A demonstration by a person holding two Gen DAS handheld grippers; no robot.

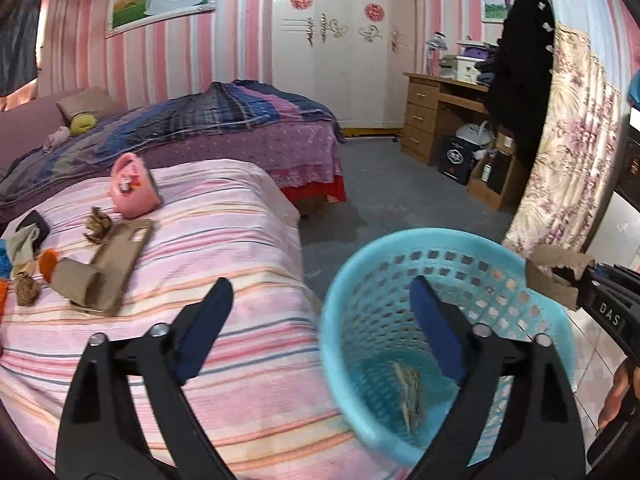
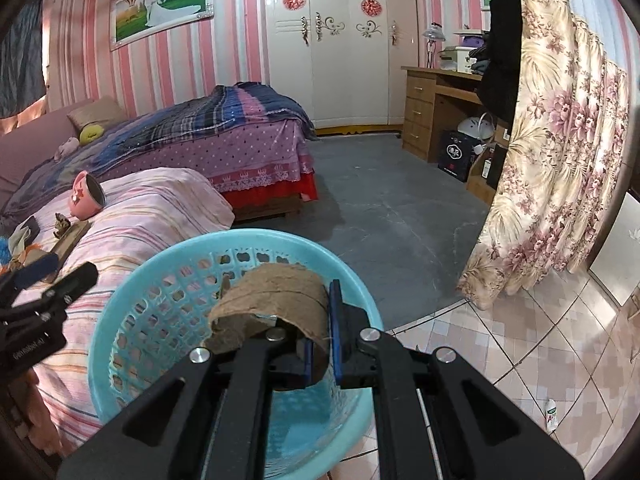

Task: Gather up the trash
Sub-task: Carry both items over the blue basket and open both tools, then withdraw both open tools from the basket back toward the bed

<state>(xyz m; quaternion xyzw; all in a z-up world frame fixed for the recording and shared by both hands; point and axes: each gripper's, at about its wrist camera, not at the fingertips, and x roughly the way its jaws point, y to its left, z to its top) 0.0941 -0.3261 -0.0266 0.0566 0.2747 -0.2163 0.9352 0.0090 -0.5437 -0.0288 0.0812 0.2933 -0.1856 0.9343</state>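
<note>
A light-blue plastic basket (image 1: pixel 360 260) (image 2: pixel 132 280) stands on the floor beside the striped pink bed (image 1: pixel 224 360). A crumpled scrap (image 1: pixel 410 398) lies at its bottom. My left gripper (image 1: pixel 320 284) (image 2: pixel 56 274) is open and holds nothing; one finger is over the bed, the other over the basket. My right gripper (image 2: pixel 322 320) (image 1: pixel 592 292) is shut on a curled piece of brown cardboard (image 2: pixel 272 296) (image 1: pixel 552 276), held over the basket's rim. On the bed lie another cardboard piece (image 1: pixel 76 280) and crumpled brown paper (image 1: pixel 98 228).
A pink mug (image 1: pixel 132 188) lies tipped on the bed next to a tan phone case (image 1: pixel 120 256). A second bed (image 2: pixel 224 136) is behind. Grey floor, a wooden desk (image 2: pixel 424 108) and a floral curtain (image 2: pixel 552 160) are to the right. A small bottle (image 2: pixel 552 414) stands on the tiles.
</note>
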